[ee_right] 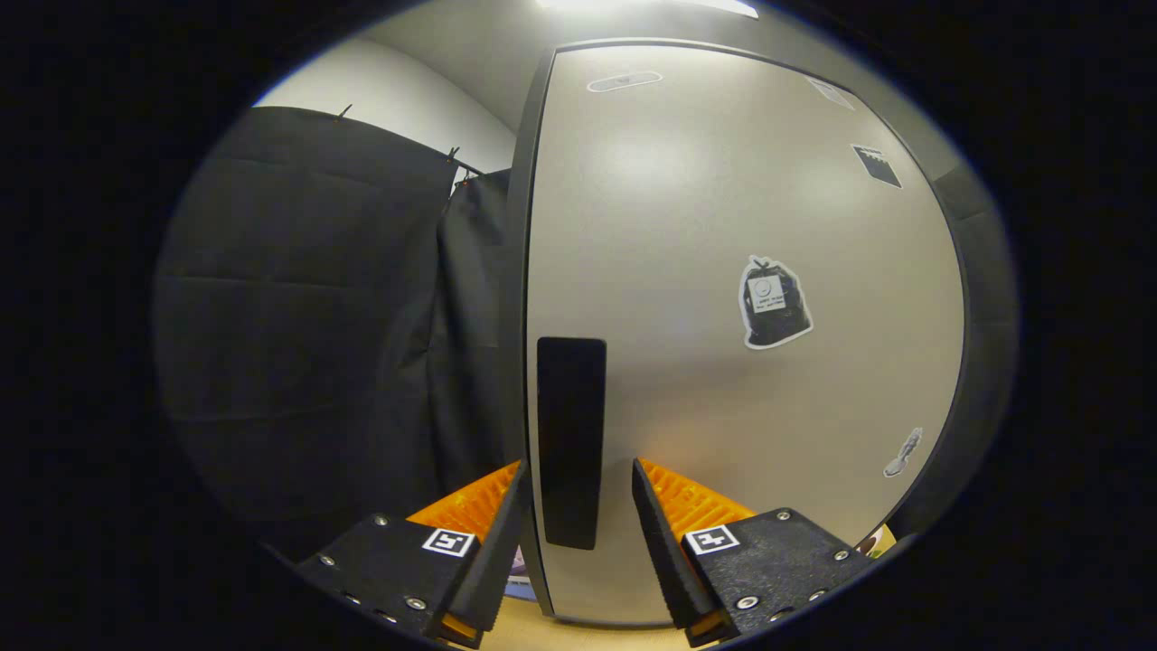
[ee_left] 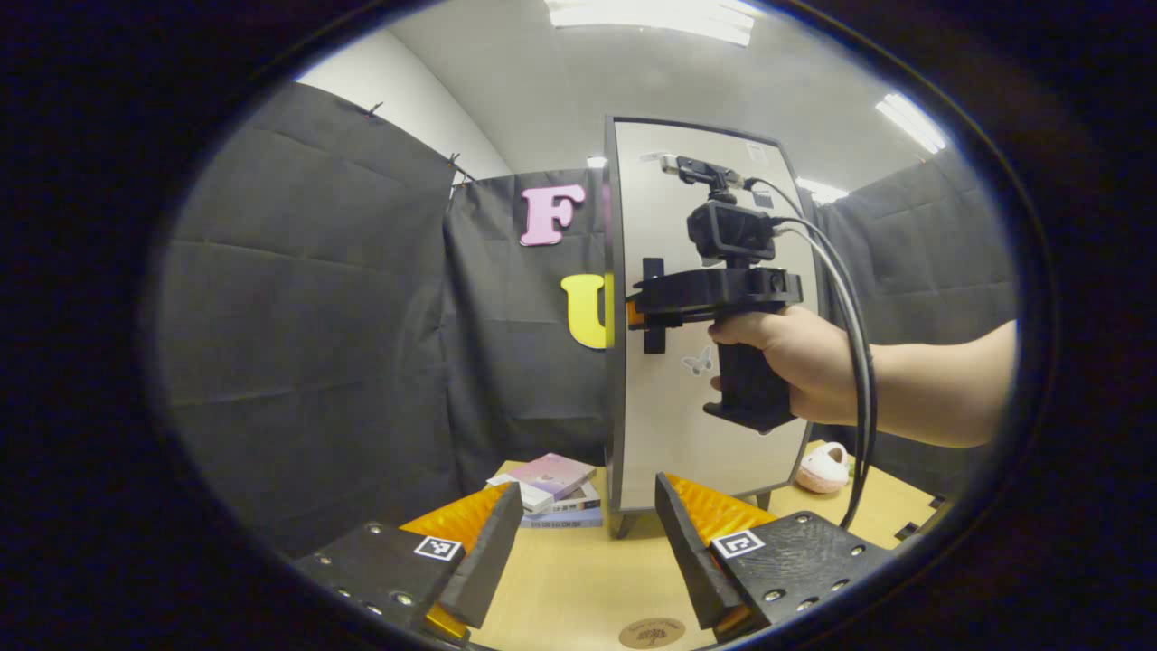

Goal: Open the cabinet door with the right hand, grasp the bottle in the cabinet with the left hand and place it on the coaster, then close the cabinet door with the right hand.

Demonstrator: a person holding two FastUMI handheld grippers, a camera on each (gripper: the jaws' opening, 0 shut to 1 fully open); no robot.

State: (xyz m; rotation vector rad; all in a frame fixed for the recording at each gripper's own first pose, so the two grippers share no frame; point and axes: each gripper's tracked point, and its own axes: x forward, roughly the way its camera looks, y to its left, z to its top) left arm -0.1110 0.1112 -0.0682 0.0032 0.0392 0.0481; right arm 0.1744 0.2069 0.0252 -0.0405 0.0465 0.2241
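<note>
— Handle (ee_right: 571,443) position? It stands upright on the closed cabinet door (ee_right: 741,380), straight ahead of the right gripper (ee_right: 572,506), whose wide fingers straddle it without pressing.

— And the left gripper (ee_left: 587,542)?
— Farther back, spread wide, empty, above the bench (ee_left: 578,579); coaster (ee_left: 652,632) below it. Bottle hidden inside.

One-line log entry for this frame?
phase: reaching handle | right gripper: open, straddling door handle | cabinet door: closed | left gripper: open, above coaster

Bare forearm (ee_left: 940,389), seemingly sleeveless; black pistol-grip gripper (ee_left: 644,318) topped by camera (ee_left: 730,231), two black cables (ee_left: 854,362) trailed.
</note>
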